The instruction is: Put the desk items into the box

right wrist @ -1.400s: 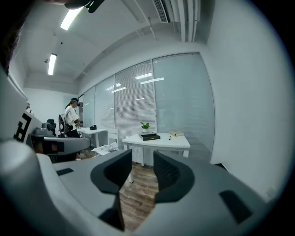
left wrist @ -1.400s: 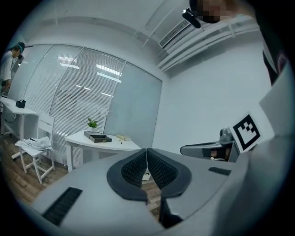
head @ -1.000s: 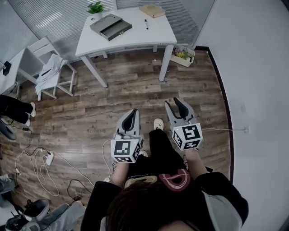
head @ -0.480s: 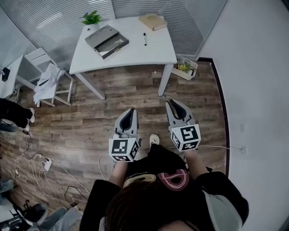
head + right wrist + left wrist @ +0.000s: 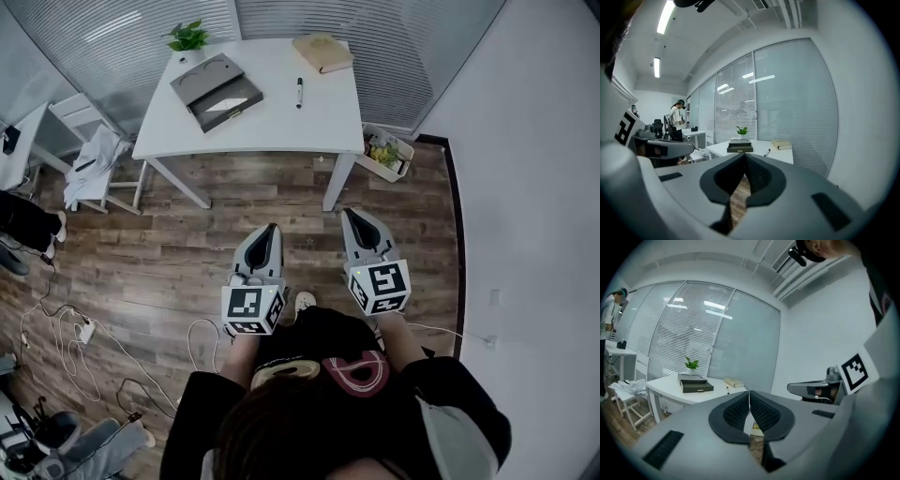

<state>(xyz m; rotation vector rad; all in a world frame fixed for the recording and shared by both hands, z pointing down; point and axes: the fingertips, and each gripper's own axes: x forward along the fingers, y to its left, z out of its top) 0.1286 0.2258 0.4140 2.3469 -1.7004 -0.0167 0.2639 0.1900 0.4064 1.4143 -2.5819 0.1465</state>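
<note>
Worktop [image 5: 281, 127]: grey box [image 5: 216, 91], pen [image 5: 299, 92], book [image 5: 322, 52], plant [image 5: 187, 36]. L tool [image 5: 272, 228] pressed together, empty. R tool [image 5: 349, 214] just closed, empty.

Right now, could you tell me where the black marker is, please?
In the head view the marker lies on the white table, between the grey box to its left and the tan book beyond it.

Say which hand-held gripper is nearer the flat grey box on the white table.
Left. The left hand-held gripper hangs short of the flat grey box, slightly right; the right hand-held gripper, jaws just closed empty, further right.
</note>
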